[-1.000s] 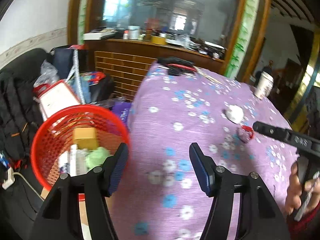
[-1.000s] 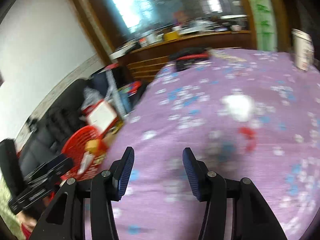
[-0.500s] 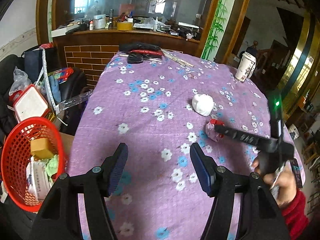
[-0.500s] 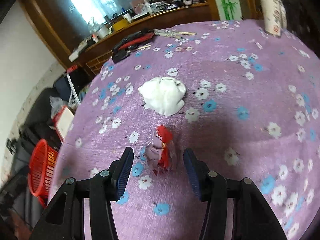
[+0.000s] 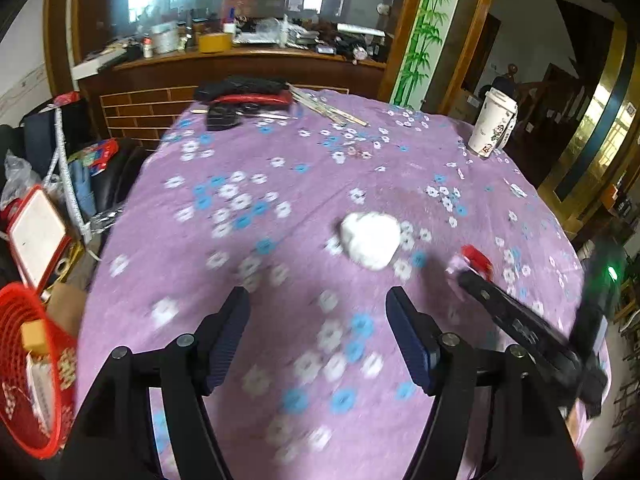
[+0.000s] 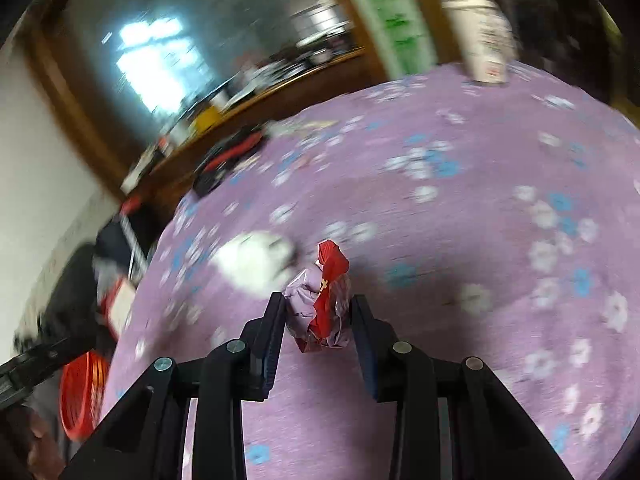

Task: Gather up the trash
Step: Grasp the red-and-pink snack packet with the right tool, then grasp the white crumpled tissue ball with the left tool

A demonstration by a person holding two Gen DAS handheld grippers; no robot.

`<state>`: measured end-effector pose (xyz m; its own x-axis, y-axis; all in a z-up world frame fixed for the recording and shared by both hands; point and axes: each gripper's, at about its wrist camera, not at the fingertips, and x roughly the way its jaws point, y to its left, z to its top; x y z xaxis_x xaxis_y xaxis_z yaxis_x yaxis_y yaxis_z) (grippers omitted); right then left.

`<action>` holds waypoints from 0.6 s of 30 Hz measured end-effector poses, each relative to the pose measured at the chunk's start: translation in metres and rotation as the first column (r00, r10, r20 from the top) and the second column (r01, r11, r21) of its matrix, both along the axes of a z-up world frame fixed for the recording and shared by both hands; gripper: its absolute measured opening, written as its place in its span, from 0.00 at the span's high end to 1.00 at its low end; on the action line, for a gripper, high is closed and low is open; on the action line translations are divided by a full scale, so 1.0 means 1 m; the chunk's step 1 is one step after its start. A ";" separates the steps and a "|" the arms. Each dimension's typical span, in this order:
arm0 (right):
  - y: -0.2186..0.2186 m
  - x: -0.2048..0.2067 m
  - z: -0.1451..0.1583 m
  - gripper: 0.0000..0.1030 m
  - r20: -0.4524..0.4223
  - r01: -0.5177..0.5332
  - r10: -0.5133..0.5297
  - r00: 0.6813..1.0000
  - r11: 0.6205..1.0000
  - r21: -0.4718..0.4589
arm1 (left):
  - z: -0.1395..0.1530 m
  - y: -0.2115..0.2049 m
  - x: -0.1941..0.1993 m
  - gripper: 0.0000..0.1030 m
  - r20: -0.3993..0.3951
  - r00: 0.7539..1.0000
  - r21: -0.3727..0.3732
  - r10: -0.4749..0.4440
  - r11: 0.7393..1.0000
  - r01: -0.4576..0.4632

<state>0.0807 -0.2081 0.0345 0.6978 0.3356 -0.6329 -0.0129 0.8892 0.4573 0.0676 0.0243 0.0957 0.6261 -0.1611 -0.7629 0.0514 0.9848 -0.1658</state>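
Note:
A crumpled red and clear wrapper [image 6: 322, 304] sits between the fingers of my right gripper [image 6: 318, 320], which is shut on it just above the purple flowered tablecloth [image 6: 460, 240]. It also shows in the left wrist view [image 5: 474, 258] at the tip of the right gripper [image 5: 468, 276]. A crumpled white tissue [image 5: 370, 238] lies on the cloth a little ahead of my open, empty left gripper [image 5: 318, 320]; it shows blurred in the right wrist view [image 6: 256, 260]. A red mesh basket [image 5: 30, 372] with trash stands off the table's left edge.
A paper cup [image 5: 492, 124] stands at the far right of the table. A black and red bag [image 5: 244, 94] and sticks lie at the far edge. Bags and boxes [image 5: 36, 224] crowd the floor at left. A wooden counter stands behind.
My right gripper has closed on the wrapper and lifted it slightly. My left gripper has swung right, away from the basket, towards the tissue.

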 end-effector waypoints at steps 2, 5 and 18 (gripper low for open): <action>-0.014 -0.003 0.001 0.65 0.005 0.038 -0.038 0.999 0.998 0.041 | -0.006 -0.014 0.028 0.32 -0.028 1.000 0.002 0.009 1.000 -0.009; -0.026 -0.006 0.007 0.65 0.022 0.070 -0.072 0.997 0.995 0.066 | -0.023 -0.032 0.066 0.32 -0.079 0.997 0.005 0.013 1.000 -0.012; -0.045 -0.008 0.009 0.65 0.017 0.107 -0.110 0.994 0.986 0.125 | -0.084 -0.073 0.117 0.69 -0.148 0.987 -0.051 -0.064 0.997 0.057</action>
<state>0.0730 -0.2533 0.0436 0.7486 0.3322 -0.5738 0.0680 0.8223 0.5649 0.1845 -0.0485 0.0121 0.4934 -0.2329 -0.8381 0.0818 0.9716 -0.2219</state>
